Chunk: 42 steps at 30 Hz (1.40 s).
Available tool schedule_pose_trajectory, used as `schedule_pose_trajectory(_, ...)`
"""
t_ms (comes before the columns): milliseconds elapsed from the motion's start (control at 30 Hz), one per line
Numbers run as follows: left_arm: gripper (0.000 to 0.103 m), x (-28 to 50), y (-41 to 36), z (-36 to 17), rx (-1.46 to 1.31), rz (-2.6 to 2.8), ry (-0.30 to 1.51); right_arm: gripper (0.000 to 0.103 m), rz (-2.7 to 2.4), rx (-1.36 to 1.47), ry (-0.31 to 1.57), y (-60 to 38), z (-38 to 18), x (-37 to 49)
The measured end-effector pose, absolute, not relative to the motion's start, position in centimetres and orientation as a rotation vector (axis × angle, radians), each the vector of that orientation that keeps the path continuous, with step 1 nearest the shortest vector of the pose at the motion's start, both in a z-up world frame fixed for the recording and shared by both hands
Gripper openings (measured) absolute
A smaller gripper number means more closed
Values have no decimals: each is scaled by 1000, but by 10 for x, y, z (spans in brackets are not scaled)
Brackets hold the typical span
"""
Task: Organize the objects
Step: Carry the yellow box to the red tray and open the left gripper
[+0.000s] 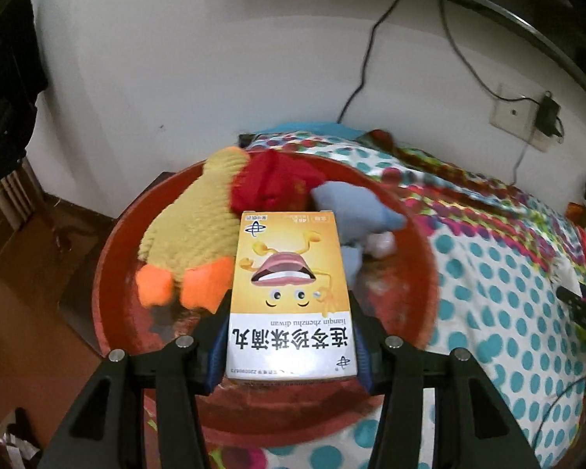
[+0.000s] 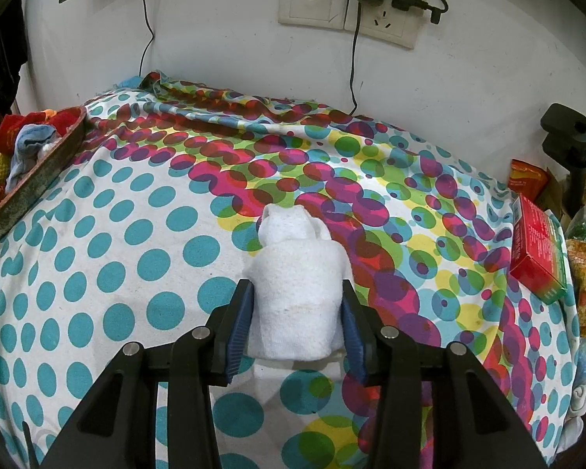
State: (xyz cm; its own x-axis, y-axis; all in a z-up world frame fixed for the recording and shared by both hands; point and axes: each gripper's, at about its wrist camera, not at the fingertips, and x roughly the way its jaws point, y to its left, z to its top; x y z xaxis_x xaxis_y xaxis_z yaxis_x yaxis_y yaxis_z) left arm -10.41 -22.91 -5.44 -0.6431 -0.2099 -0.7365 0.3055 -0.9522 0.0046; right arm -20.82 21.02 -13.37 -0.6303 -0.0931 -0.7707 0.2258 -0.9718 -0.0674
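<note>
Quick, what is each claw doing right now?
Left gripper: closed on the yellow medicine box.
Right gripper: closed on the rolled white towel.

Count now: 1 red tray (image 1: pixel 418 273), far left, w/ 3 soft items: yellow duck plush (image 1: pixel 191 234), red cloth (image 1: pixel 277 183), blue plush (image 1: pixel 355 211). 2 boxes: orange medicine box (image 1: pixel 291 297), red box (image 2: pixel 537 250) far right. 1 white towel roll (image 2: pixel 297 289). 2 grippers.

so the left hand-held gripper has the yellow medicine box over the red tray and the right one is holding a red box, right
Not quite. The right hand-held gripper is shut on a white rolled towel, as the right wrist view shows; the red box lies untouched on the cloth. The left hand-held gripper does hold the yellow medicine box over the red tray.
</note>
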Motion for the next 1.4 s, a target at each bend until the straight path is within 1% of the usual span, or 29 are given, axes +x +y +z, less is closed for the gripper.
schedule_pose_trajectory(100,52,-110,-238,-59,1153,-2599,189,42,-2677,1252,237,211,-133,-208)
schedule_pose_trajectory(333,52,-128,-241,-70,1170,-2588,151,42,-2677,1253,239,210,-133,-209)
schedule_pose_trajectory(500,53,-136,-233,-76,1202,-2532,76,43,-2678,1253,243,209,-133,-208)
schedule_pose_trajectory(700,53,-125,-220,-78,1204,-2555,-2,43,-2678,1254,250,209,-134,-209)
schedule_pose_trajectory(800,53,-114,-217,-71,1177,-2581,17,43,-2680,1254,254,212,-134,-210)
schedule_pose_trajectory(967,53,-98,-222,-66,1158,-2612,109,43,-2680,1253,255,209,-134,-209)
schedule_pose_trajectory(1167,53,-70,-221,-62,1097,-2616,107,40,-2681,1237,214,216,-131,-206)
schedule_pose_trajectory(1400,53,-42,-212,-61,1046,-2624,101,35,-2694,1226,252,216,-129,-207)
